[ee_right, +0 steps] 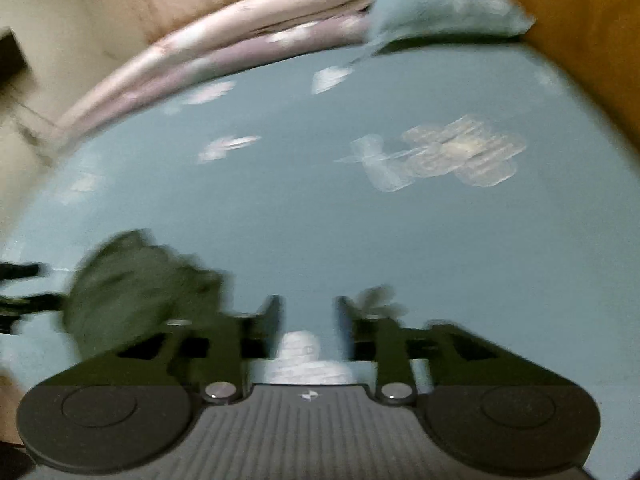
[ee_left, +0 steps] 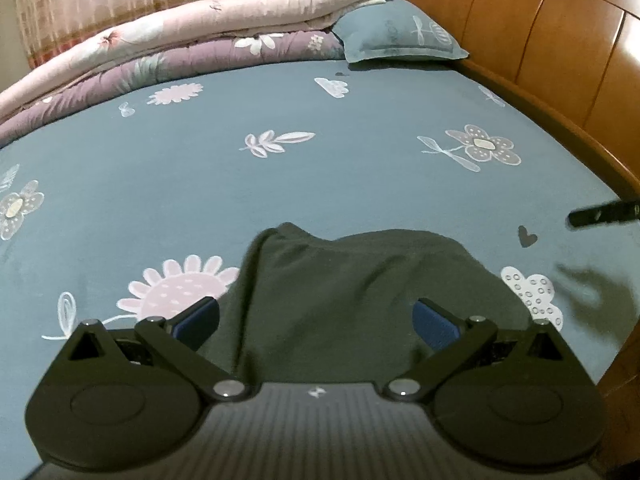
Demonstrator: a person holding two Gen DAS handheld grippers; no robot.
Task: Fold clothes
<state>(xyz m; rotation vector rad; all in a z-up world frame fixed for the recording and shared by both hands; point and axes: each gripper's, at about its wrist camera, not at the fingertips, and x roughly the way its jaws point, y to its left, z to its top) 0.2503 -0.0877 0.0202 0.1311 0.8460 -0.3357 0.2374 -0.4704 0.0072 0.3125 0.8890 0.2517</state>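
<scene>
The left gripper (ee_left: 316, 320) is wide apart, with nothing pinched. A dark green cloth (ee_left: 344, 300) lies bunched on the blue flowery sheet (ee_left: 320, 176), right in front of it and under the gap between its blue pads (ee_left: 434, 324). The right gripper (ee_right: 308, 320) is partly apart and holds nothing; only sheet shows between its fingers. In its blurry view, the cloth (ee_right: 132, 300) sits just to its left. Far ahead are a pillow (ee_left: 400, 36) and folded quilts (ee_left: 192, 40).
</scene>
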